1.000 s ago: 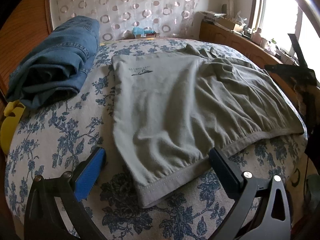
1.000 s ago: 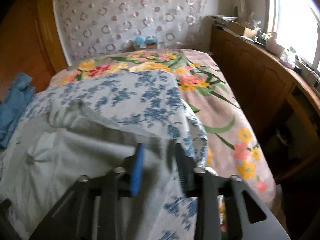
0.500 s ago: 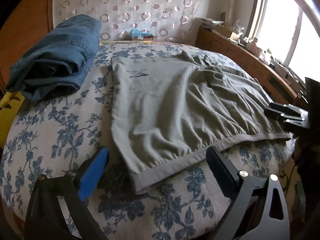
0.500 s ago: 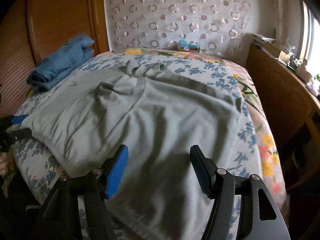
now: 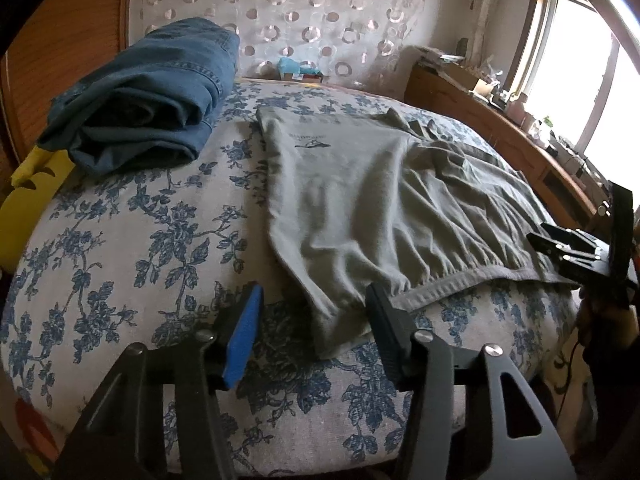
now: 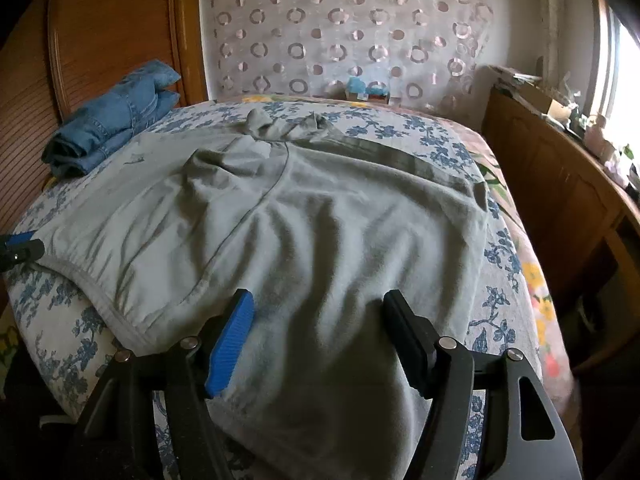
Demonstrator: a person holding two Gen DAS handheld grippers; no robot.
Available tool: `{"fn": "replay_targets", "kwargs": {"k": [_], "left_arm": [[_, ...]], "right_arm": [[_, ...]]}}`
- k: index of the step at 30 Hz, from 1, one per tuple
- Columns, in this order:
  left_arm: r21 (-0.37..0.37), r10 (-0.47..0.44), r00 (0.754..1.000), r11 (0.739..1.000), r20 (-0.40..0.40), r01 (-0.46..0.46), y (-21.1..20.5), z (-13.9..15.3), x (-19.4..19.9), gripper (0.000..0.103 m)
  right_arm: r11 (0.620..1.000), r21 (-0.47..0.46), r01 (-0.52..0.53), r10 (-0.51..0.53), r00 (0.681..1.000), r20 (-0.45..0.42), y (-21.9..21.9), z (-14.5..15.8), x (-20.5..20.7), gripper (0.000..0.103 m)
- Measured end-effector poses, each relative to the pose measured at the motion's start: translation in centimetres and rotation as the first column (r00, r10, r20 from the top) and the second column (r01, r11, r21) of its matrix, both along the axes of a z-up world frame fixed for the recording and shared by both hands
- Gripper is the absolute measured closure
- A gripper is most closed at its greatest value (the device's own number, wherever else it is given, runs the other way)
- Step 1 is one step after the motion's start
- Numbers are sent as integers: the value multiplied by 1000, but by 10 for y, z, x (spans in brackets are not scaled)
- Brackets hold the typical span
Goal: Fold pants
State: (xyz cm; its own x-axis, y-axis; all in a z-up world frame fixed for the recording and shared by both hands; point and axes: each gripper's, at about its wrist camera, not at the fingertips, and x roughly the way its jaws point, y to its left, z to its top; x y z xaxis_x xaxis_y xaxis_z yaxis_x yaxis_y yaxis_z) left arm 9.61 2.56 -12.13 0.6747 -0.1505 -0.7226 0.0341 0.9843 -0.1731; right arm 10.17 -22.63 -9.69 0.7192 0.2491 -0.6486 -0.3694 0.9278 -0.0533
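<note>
Grey-green pants (image 5: 380,200) lie spread on the bed, waistband toward me. My left gripper (image 5: 314,330) sits low at the near left corner of the waistband. Its jaws are closing, and the corner of the cloth lies between them, close to the black finger (image 5: 386,328). The pads do not press on it. In the right wrist view the pants (image 6: 320,208) fill the middle. My right gripper (image 6: 320,322) hovers over their near right part with its jaws opening and cloth beneath the gap. Each gripper shows in the other's view: the right gripper (image 5: 568,248), the left gripper (image 6: 16,248).
Folded blue jeans (image 5: 148,108) lie at the far left of the bed (image 5: 120,260), over a yellow object (image 5: 32,196). A wooden cabinet (image 6: 560,184) runs along the right side. A small blue box (image 5: 296,70) sits by the patterned curtain.
My left jaws have narrowed around the waistband corner. My right gripper has let go of the lifted cloth, swung over the flattened pants, and its jaws have widened.
</note>
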Motion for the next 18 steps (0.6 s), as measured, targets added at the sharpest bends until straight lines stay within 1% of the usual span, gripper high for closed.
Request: {"fn": "replay_targets", "kwargs": {"k": [1,2,4,7,9,10,11,15,18], "left_arm": [[3,0,1000,1000,-1,0,-1,0,0,50],[3,-3,1000,1000,-3,3,-2,0,0,55],[15,-17,1000,1000,-8,17,-6,1,1,60],[59,-41,999,997,-12,42,-13,0,3,68],[58,-64,998,996,-13,65,-15,0,5,77],[45,-79,997,996,-16,79,-14,0,6,88],[34,-99,995,994,-22,100,-15,0,7,92],[46,-115,993,992,-20,116,-19,5,9,93],[41,-124,992,991,1,124,-23,14,11,94]], "right_arm": [[1000,3,2,-2,1000,-2,0,0,1,32],[1000,2,3,-3,1000,-3,6,-1,1,32],[1000,2,4,-4,1000,-2,9,-1,1,32],[1000,-1,4,-4,1000,-2,10,-1,1,32],[1000,1,3,-3,1000,-3,8,-1,1,31],[1000,1,3,-3,1000,-3,8,-1,1,31],[1000,1,4,-4,1000,-3,8,-1,1,31],[1000,0,4,-4,1000,-3,7,0,2,31],[1000,2,7,-7,1000,-5,6,0,3,31]]}}
